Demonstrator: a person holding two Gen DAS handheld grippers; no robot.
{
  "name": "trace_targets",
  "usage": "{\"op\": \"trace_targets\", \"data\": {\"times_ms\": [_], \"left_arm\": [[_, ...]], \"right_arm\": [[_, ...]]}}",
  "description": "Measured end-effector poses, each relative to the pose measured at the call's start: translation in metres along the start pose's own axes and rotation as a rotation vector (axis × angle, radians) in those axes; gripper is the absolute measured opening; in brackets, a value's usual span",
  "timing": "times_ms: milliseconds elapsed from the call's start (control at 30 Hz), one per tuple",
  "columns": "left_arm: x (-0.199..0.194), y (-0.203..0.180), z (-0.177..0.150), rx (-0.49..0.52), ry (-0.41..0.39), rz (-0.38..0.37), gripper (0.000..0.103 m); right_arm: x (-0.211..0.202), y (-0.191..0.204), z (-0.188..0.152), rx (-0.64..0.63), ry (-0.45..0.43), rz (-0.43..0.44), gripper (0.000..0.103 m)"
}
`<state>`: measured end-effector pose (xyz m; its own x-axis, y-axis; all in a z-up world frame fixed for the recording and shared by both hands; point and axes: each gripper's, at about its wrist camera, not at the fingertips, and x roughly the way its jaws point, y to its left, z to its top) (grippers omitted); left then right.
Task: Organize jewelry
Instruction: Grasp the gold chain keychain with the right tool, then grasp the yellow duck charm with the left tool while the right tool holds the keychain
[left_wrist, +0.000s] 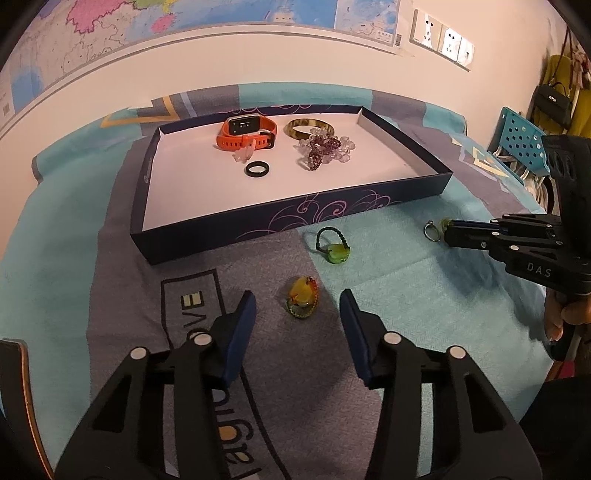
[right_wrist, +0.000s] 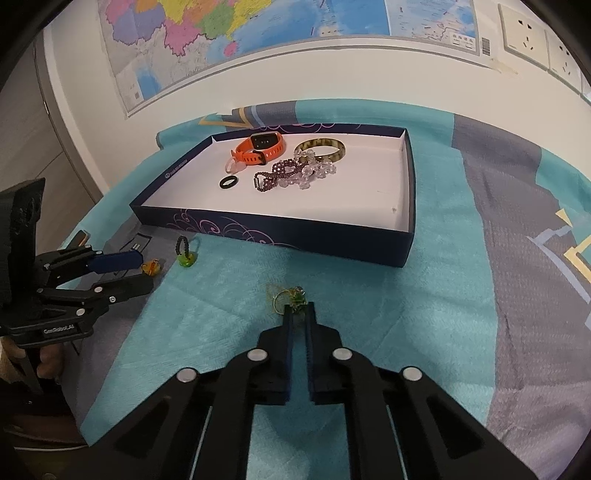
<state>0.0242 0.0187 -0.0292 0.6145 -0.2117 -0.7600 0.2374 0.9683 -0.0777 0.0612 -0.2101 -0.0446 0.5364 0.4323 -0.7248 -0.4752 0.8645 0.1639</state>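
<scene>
A dark blue tray holds an orange watch, a bangle, a bead bracelet and a black ring. On the cloth lie a yellow charm ring and a green charm ring. My left gripper is open, its jaws either side of the yellow charm ring. My right gripper is nearly shut on a ring with a green stone at its fingertips, low over the cloth.
A teal and grey patterned cloth covers the table. A map and wall sockets are behind. A blue perforated rack and handbag stand at the right.
</scene>
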Motion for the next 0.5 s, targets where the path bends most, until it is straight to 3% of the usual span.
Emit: {"op": "trace_targets", "data": {"times_ms": [367,500], "left_arm": [[0.0025,0.0005,0.0014,0.002,0.005,-0.008,0.036],[0.0033,-0.0016,0.0020,0.003,0.008,-0.017,0.028]], "right_arm": [[-0.0101,-0.0001,-0.0033,0.017,-0.022,0.054,0.003],[-0.0106,0.0052,-0.0017,0.003,-0.026,0.071,0.003]]}}
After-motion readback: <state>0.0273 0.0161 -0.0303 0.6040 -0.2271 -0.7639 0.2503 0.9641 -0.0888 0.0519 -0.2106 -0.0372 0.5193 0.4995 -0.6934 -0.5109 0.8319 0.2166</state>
